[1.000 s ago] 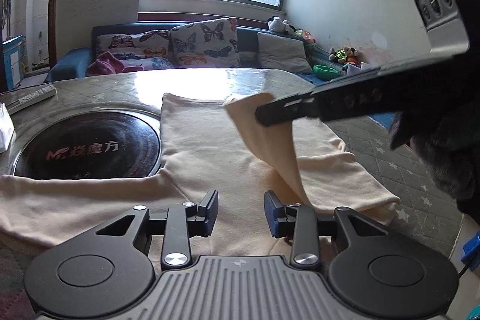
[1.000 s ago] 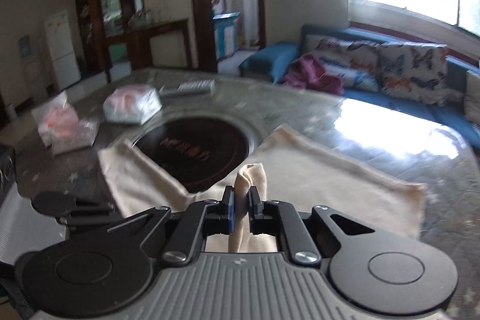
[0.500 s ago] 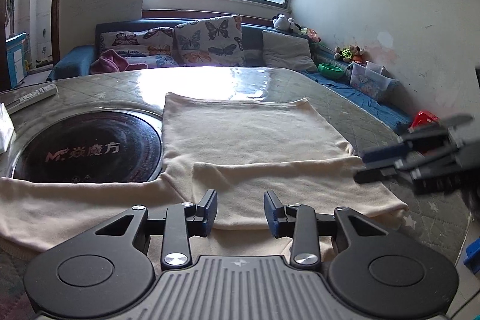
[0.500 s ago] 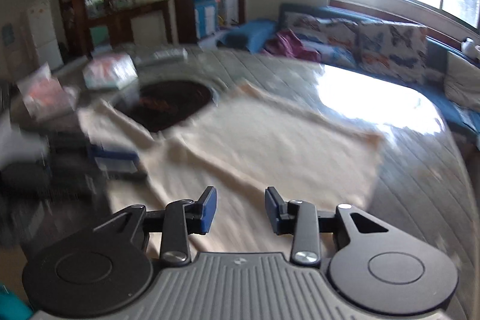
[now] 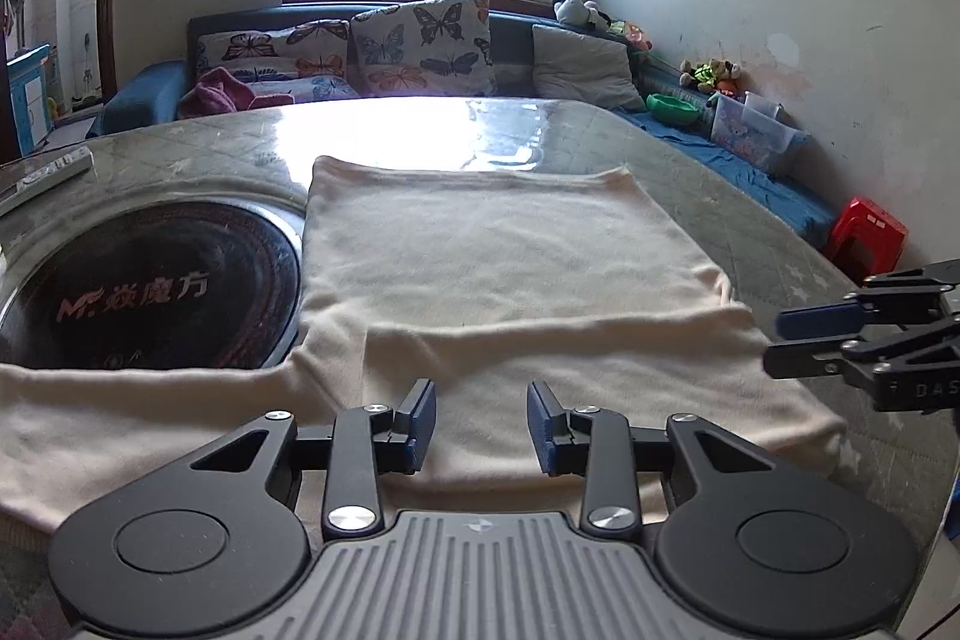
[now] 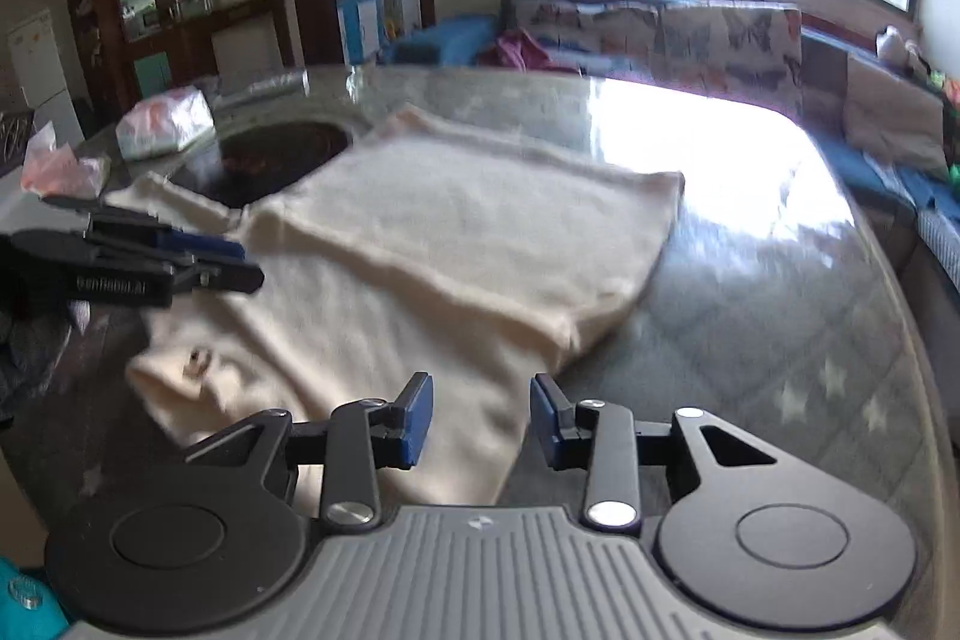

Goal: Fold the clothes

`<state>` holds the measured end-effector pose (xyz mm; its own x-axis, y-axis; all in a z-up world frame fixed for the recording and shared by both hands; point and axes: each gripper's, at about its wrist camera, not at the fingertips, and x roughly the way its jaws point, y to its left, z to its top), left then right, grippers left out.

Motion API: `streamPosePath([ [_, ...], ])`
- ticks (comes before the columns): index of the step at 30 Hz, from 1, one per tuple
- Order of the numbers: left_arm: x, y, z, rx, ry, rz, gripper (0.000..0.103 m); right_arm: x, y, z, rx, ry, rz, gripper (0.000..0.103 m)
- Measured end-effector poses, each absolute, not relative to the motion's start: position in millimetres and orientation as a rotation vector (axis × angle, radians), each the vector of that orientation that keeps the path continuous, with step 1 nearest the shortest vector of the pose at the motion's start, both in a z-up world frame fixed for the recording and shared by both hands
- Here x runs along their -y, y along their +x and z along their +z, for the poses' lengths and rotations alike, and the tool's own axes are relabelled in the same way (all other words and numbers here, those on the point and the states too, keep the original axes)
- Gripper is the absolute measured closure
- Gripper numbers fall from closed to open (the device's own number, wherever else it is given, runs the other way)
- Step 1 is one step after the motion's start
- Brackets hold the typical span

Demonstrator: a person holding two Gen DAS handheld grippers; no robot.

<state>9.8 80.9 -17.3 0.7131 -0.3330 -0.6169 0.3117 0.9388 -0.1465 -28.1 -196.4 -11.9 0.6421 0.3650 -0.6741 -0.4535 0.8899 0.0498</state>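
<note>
A cream long-sleeved garment (image 5: 492, 268) lies flat on the glass-topped table (image 5: 750, 214). One sleeve is folded across its near part (image 5: 570, 358); the other sleeve (image 5: 120, 400) stretches left. My left gripper (image 5: 480, 421) is open and empty, just above the garment's near edge. My right gripper (image 6: 480, 421) is open and empty over the garment's corner (image 6: 456, 430). It shows at the right edge of the left wrist view (image 5: 774, 340), beside the garment. The left gripper shows at the left of the right wrist view (image 6: 246, 265).
A black round cooktop (image 5: 150, 292) is set into the table, left of the garment. A remote (image 5: 54, 169) lies at the far left. Plastic bags (image 6: 162, 121) sit beyond the cooktop. A sofa with cushions (image 5: 420, 40) stands behind the table; a red stool (image 5: 867, 235) is to the right.
The right gripper carried the sleeve across the garment, opened and let it go, then drew back to the right edge. The sleeve now lies flat. The left gripper stayed open.
</note>
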Motion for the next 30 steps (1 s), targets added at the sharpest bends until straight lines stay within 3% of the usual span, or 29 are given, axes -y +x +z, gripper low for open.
streamPosePath([
  [12,-88,38,-24,-0.704,-0.091,-0.295,0.069,184,6,-30,-0.749,-0.119,0.507,0.067],
  [23,-135,7,-9,-0.653,-0.141,-0.13,0.065,168,-5,-29,-0.725,-0.203,0.546,0.049],
  [30,-191,-10,-12,-0.643,-0.203,0.1,0.057,146,-13,-29,-0.707,-0.29,0.598,0.048],
])
